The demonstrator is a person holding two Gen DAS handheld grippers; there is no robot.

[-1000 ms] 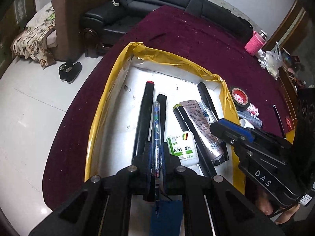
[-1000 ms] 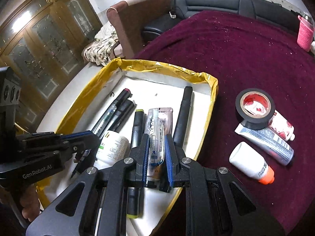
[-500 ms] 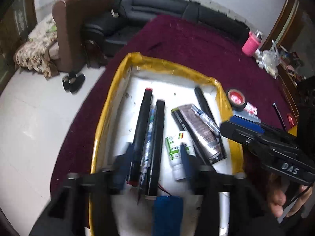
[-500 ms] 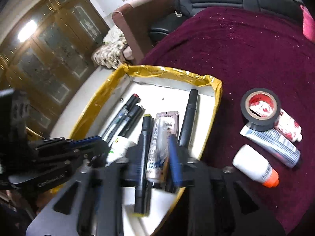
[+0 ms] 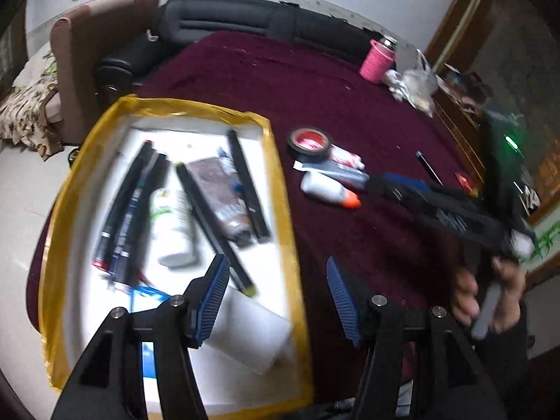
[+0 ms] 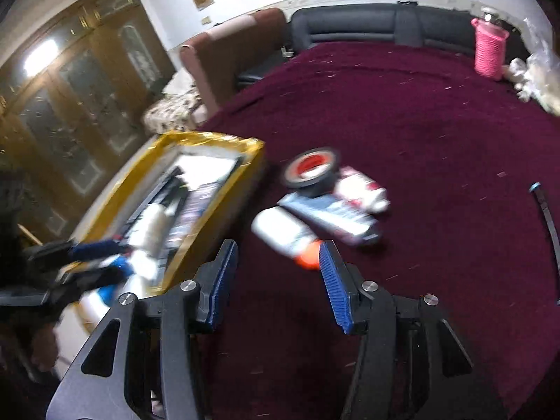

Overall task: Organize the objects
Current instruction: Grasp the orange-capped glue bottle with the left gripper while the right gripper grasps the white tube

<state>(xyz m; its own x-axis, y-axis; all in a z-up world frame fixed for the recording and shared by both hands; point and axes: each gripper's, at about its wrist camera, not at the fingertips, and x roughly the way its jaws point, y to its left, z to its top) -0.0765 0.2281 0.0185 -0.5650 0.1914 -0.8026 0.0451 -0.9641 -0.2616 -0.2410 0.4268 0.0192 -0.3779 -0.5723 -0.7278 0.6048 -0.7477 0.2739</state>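
Currently both tools spread wide, nothing held. Left tool hangs over the near right edge of the yellow-rimmed tray; right tool over bare counter. Tray already holds markers, a white bottle and a tube. Left out, at 12 o'clock of right tool: orange-capped bottle, flat tube, small red-white tube, tape roll. Thin pen lies well apart at 2 o'clock. Roughly halfway, I judge.
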